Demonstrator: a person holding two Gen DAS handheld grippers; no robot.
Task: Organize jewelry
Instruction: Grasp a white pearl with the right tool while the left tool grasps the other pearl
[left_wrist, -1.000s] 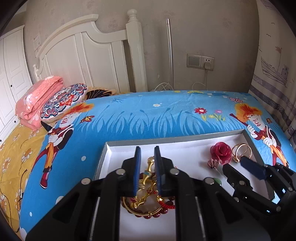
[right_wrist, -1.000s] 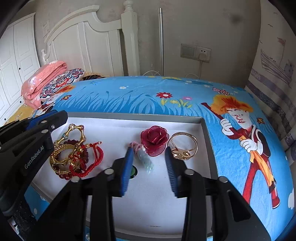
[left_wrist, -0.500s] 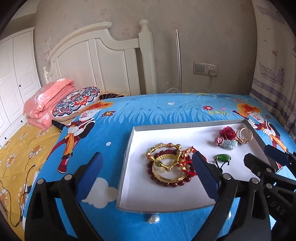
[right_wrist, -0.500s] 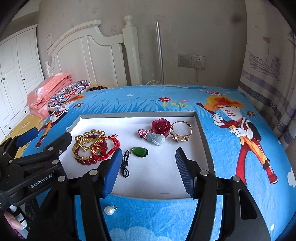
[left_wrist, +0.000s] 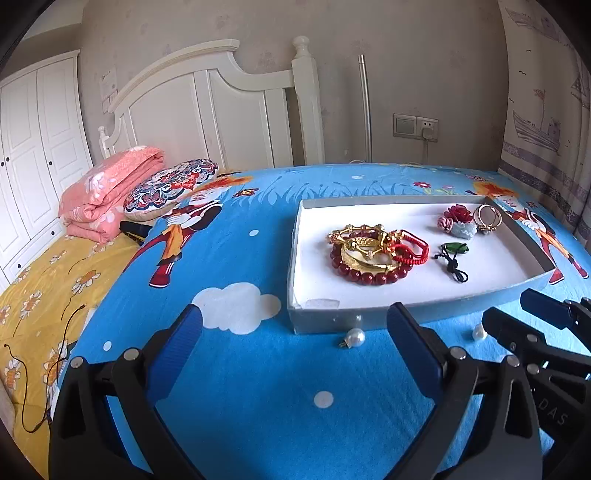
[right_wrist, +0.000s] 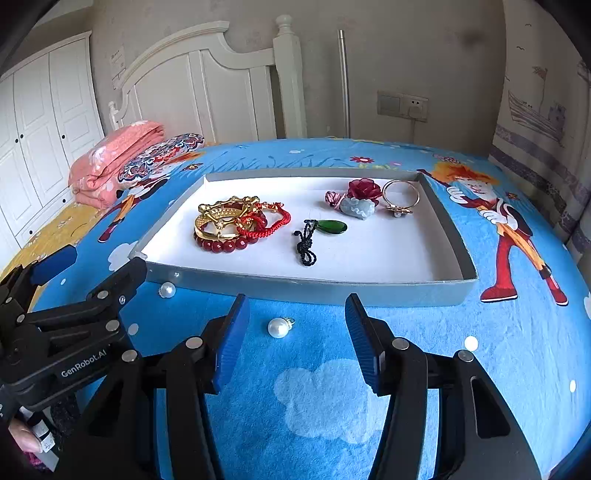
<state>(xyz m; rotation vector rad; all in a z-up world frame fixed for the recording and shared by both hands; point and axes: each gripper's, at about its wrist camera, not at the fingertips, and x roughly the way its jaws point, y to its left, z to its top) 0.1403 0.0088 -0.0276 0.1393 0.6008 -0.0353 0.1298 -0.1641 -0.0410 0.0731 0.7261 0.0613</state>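
Both our grippers are spread wide and hold nothing: the left gripper (left_wrist: 293, 345) and right gripper (right_wrist: 297, 341). One pearl (right_wrist: 277, 327) lies between the right fingertips, another pearl (left_wrist: 355, 336) just ahead of the left gripper, both outside the tray (right_wrist: 306, 290) beyond, where the bracelets (right_wrist: 236, 223) rest.

Both grippers held wide apart, nothing between the fingers

The left gripper (left_wrist: 293, 343) has its two blue-padded fingers (left_wrist: 173, 350) spread very wide, gripping nothing. The right gripper (right_wrist: 297, 339) is likewise spread, its ribbed blue fingers (right_wrist: 231, 343) parted somewhat less than the left's. The two sit side by side, each showing at the edge of the other's view. A bit of the person's left hand (right_wrist: 22, 437) shows beneath the left gripper's black body.
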